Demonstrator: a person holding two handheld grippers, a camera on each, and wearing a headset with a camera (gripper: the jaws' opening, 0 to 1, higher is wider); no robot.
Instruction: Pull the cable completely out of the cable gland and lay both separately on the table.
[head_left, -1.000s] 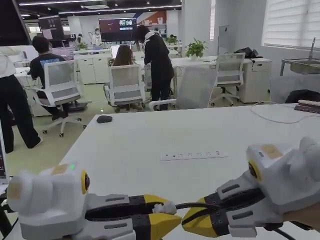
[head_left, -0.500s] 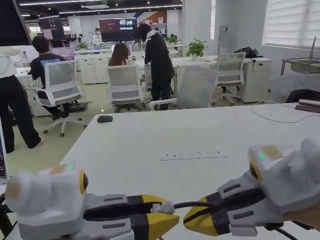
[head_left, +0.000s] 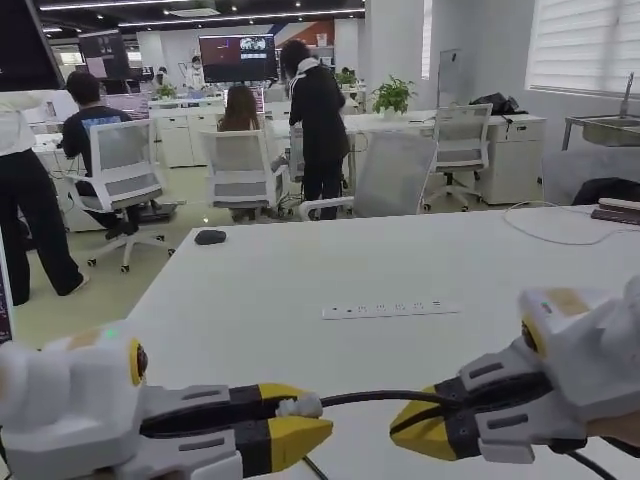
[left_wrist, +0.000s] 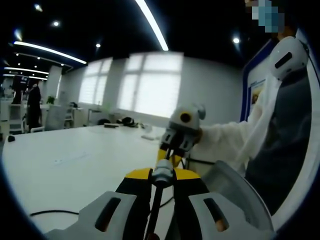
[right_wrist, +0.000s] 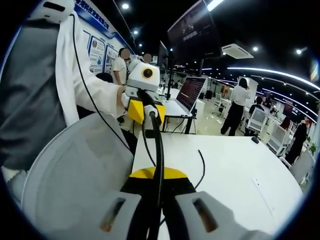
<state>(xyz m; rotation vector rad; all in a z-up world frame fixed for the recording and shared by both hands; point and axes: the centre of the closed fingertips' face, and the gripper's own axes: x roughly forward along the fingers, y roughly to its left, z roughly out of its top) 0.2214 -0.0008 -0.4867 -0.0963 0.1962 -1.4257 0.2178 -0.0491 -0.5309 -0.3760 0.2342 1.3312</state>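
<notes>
Clearly, your left tongs (head_left: 318, 428) pinched the small white plastic cable gland (head_left: 298, 406) and your right tongs (head_left: 402, 425) clamped the thin, glossy black cable (head_left: 365, 397), both above the near edge of the white tabletop (head_left: 330, 270). That smooth jacket could slip through your grip if the gland's seal held tight.

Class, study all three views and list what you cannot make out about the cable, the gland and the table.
- How deep the cable sits in the gland: in the head view, the jaws of the left gripper cover the gland's body.
- The cable's free end: in the head view, it passes behind the right gripper and off the bottom edge.
- The sockets of the power strip: too small to read in the head view.
</notes>
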